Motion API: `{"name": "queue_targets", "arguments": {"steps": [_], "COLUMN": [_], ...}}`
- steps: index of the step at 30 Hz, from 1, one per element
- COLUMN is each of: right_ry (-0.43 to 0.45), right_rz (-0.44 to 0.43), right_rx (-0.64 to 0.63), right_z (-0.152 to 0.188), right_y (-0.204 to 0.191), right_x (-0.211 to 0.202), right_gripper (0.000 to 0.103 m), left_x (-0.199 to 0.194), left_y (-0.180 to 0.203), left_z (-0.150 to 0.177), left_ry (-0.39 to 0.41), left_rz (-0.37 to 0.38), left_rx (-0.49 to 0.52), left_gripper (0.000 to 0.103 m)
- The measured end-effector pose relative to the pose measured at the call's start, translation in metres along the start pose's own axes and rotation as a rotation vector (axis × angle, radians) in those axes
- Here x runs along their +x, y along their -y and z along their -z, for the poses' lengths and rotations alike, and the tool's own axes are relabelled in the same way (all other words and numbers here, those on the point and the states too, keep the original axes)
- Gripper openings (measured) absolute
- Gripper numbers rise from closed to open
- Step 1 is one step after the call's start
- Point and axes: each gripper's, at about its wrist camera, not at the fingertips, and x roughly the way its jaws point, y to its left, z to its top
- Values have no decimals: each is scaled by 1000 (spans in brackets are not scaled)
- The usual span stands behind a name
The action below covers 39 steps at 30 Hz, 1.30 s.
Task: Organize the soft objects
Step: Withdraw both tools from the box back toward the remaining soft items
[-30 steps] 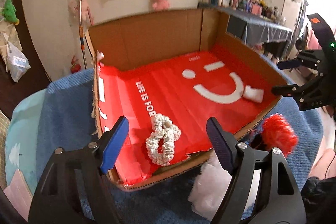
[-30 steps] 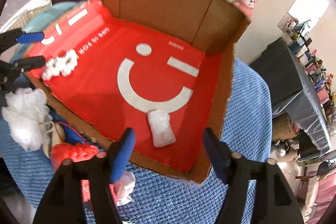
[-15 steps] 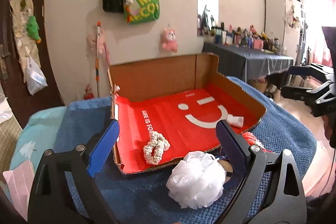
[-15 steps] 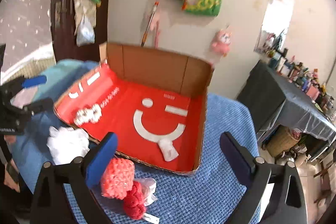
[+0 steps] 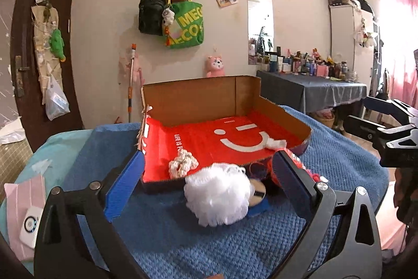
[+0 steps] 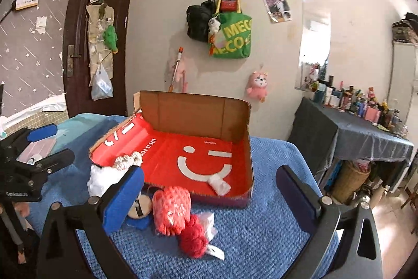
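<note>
Tools, left and right, both wide and empty, have drawn back from the box.

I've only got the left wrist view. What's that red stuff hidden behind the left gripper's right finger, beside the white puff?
Observer: A coral mesh puff on the blue blanket, just outside the box's near wall.
Operator: Is it alone?
Observer: No, a darker red yarn ball sits against its near side.
Operator: Anything loose nearby?
Observer: A white tag lies on the blanket by the ball.
</note>
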Motion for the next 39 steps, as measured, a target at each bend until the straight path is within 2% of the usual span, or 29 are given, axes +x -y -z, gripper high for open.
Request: {"name": "queue_targets", "arguments": {"steps": [5,10,22,25,31,39], "right_ry": [47,34,-57,-84,-129,-135], "right_rz": [5,23,31,36,26,30], "right_rx": [39,47,128,128,161,177], "right_z": [28,54,111,123,139,140], "right_y": [-10,-21,-27,-29,-27,-21], "right_x": [-12,-11,8,14,23,26], "right_gripper": [103,103,103,103,103,103], "left_x": [-4,1,13,20,25,27], "left_y": [6,8,14,14,13,12], "left_z": [23,43,85,96,103,98], "left_ry": [-21,-45,-95,-130,-156,-150], "left_rz": [3,-13,-53,-52,-63,-58], "left_rx": [-15,-40,-78,-93,-94,-98], "left_gripper": [100,100,100,100,100,100]}}
